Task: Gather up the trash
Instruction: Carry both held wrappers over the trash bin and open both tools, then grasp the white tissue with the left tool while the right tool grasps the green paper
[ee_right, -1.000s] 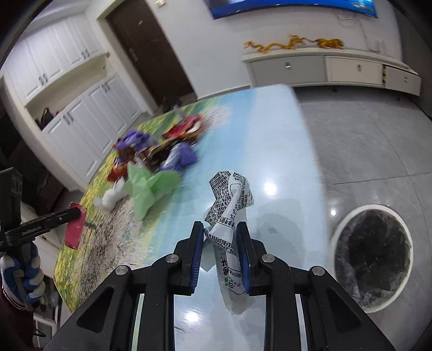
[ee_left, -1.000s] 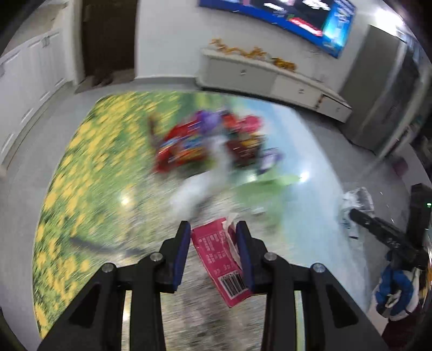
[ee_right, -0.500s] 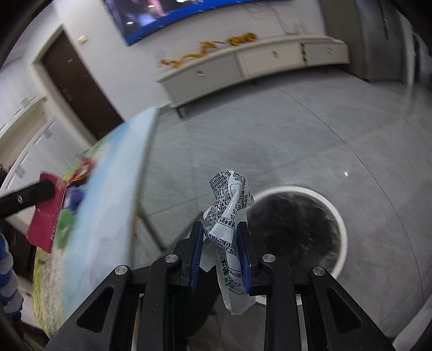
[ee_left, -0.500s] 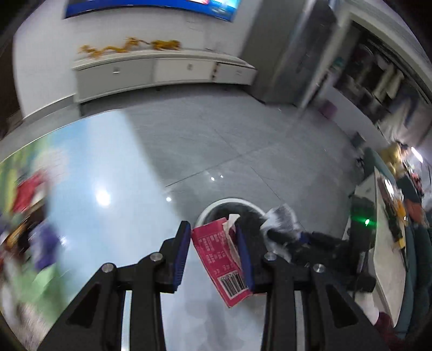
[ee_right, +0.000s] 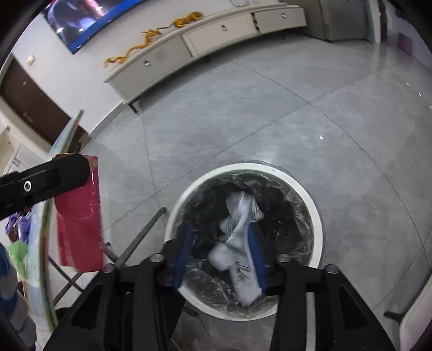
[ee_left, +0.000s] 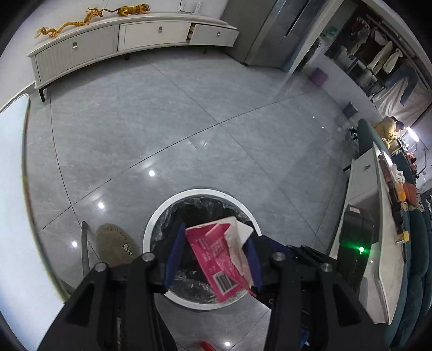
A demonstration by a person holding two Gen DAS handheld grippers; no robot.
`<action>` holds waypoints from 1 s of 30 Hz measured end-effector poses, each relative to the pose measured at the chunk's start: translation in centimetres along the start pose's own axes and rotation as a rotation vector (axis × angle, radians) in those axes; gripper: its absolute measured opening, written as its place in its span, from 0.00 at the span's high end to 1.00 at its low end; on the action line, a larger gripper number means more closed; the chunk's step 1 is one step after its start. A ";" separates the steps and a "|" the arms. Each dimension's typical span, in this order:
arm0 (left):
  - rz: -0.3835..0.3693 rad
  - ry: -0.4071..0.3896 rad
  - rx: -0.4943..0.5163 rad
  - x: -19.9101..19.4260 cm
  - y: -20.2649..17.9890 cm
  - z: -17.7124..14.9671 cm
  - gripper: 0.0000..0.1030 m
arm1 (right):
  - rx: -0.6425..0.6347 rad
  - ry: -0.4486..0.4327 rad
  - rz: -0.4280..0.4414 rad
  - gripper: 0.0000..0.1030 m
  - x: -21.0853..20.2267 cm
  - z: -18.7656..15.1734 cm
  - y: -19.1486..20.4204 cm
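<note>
Both fingers newly apart over bin (ee_left: 159, 216); pink wrapper (ee_left: 216, 259) upright, seemingly loose.

I see a long white sideboard (ee_left: 129, 40) against the far wall, with gold dragon figurines (ee_left: 89, 19) along its top and a wall screen (ee_right: 81, 24) above it. Grey glossy floor tiles (ee_left: 189, 121) spread below me. A tan slipper (ee_left: 116, 243) lies beside a thin metal table leg (ee_left: 85, 248).
</note>
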State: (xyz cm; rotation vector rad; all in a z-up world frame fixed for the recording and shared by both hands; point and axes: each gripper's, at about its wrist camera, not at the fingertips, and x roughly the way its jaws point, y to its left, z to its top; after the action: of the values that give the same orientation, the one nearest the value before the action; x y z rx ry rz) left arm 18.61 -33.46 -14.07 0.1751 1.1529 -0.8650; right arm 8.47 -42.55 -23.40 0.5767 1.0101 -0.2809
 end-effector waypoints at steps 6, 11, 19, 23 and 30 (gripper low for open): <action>0.062 -0.033 0.037 0.1 -0.8 -0.1 0.59 | 0.015 -0.004 -0.020 0.51 -0.4 -0.2 -0.7; 0.136 -0.020 0.091 0.1 -2.1 -0.2 0.59 | 0.021 -0.026 -0.025 0.50 -1.9 -0.6 -0.8; 0.156 -0.080 0.116 -3.6 -2.6 -1.8 0.59 | 0.035 -0.098 -0.022 0.50 -5.8 -1.0 -0.8; 0.115 -0.131 0.118 -7.1 -2.8 -3.1 0.59 | 0.023 -0.134 -0.006 0.50 -8.0 -1.3 0.0; 0.075 -0.214 0.126 -13.6 -2.0 -5.9 0.59 | -0.073 -0.213 0.034 0.50 -12.4 -2.0 4.3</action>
State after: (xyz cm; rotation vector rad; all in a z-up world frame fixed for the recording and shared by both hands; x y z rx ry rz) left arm 11.18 -24.67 -4.43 0.2222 0.8874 -0.8683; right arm 2.68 -38.39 -12.17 0.4862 0.8010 -0.2680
